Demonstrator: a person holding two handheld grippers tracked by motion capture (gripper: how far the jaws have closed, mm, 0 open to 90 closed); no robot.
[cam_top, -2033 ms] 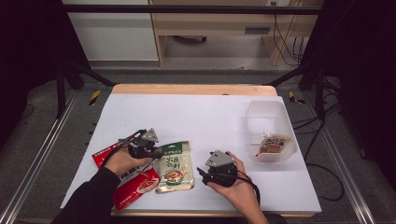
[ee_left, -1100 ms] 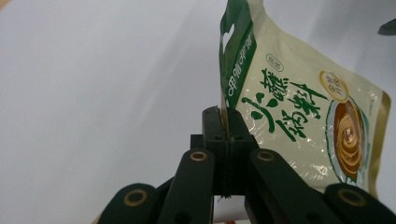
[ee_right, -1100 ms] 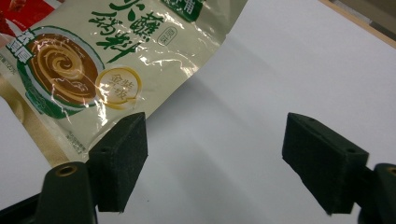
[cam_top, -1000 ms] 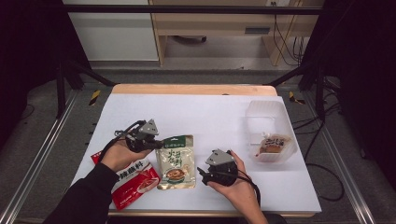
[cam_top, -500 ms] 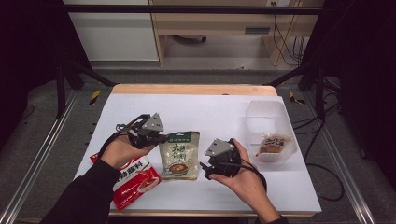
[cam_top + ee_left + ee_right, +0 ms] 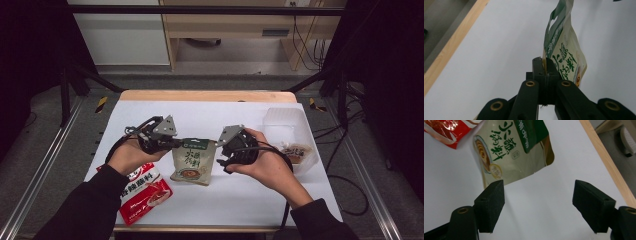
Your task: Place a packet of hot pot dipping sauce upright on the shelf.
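Observation:
A beige sauce packet with a green top band point(image 6: 192, 162) point(image 6: 562, 50) point(image 6: 509, 150) hangs tilted just above the white table point(image 6: 240, 200). My left gripper point(image 6: 176, 144) point(image 6: 544, 65) is shut on its upper left corner, and the packet's edge is pinched between the two black pads. To the right of the packet's upper right corner, my right gripper point(image 6: 222, 156) point(image 6: 539, 197) is open. Its jaws have just been closing a little, and there is nothing between them. The packet lies beyond its left pad.
A red packet point(image 6: 142, 192) point(image 6: 444, 130) lies at the front left under my left forearm. At the right edge of the table stands a clear plastic container point(image 6: 287, 125) with some food in it. The wooden table edge point(image 6: 205, 95) runs along the far side.
Both hands have risen. The left gripper has lifted the beige packet by its corner off the table and away from the red one. The right gripper has come up beside the packet's right side.

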